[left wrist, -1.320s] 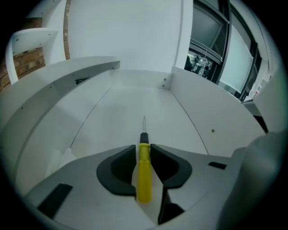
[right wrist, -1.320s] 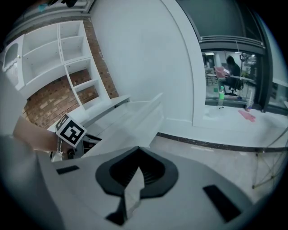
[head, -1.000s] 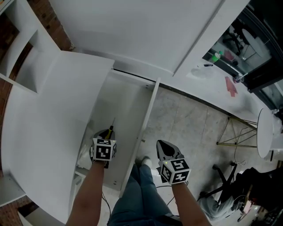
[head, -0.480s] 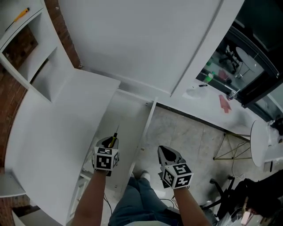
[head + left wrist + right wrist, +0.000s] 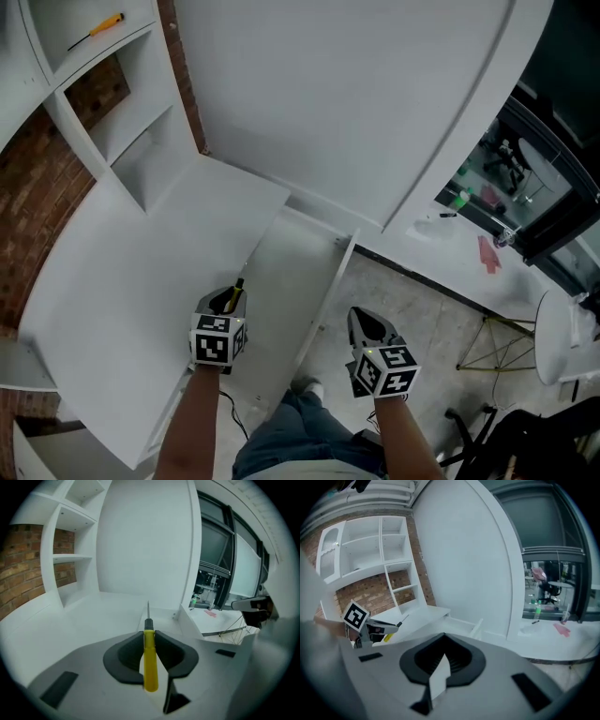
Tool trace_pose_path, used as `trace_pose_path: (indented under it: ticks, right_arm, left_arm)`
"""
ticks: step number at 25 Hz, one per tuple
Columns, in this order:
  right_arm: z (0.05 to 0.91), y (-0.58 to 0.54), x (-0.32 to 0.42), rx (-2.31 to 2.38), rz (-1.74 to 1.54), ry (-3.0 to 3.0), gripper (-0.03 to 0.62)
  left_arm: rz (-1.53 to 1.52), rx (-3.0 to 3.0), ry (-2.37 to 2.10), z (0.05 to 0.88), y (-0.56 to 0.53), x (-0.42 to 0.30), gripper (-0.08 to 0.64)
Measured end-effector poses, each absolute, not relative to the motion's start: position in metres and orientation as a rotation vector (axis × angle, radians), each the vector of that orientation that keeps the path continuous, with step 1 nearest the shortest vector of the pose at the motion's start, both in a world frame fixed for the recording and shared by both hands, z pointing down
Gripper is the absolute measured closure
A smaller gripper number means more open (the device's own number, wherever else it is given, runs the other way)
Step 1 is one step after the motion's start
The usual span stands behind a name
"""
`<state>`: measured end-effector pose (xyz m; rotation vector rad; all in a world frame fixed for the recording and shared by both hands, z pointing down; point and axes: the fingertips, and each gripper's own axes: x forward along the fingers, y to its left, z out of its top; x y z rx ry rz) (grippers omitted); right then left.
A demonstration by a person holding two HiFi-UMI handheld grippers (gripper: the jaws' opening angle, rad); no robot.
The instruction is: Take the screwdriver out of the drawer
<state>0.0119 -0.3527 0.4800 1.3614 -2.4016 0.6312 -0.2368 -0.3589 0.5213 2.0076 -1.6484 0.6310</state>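
My left gripper [image 5: 228,298] is shut on a screwdriver [image 5: 236,289] with a yellow handle [image 5: 150,660]. Its thin metal shaft [image 5: 148,609] points forward past the fingertips. The tool hangs in the air above the left edge of the open white drawer [image 5: 292,267], beside the white desk top [image 5: 131,272]. My right gripper [image 5: 362,319] is shut with nothing in it, to the right of the drawer's front panel [image 5: 334,281] and over the floor. The right gripper view shows the left gripper [image 5: 375,630] at its left and the drawer [image 5: 461,623] ahead.
White shelves [image 5: 103,103] stand against a brick wall at the upper left, and a second, orange-handled screwdriver [image 5: 96,28] lies on the top shelf. A tall white panel [image 5: 356,94] rises behind the drawer. A person's legs [image 5: 281,441] are below, and a low white ledge [image 5: 469,253] is at the right.
Both grippers have risen. The left one has lifted the screwdriver up out of the drawer toward the desk edge, and the head view has tilted up to show the shelves.
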Motion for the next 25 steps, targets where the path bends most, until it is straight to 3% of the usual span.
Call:
trace_pose_path:
  ticks: [12,25]
  right_arm:
    - [0.472,-0.361,-0.05,1.267,0.575,-2.431,0.581]
    - [0.502,-0.35,-0.066,1.222,0.607,-2.364,0.581]
  left_arm:
    - [0.623,1.809,-1.796,0.531,-0.349,-0.352,0.477]
    - [0.752,1.655,-1.78,0.589,-0.354,-0.389,0.472]
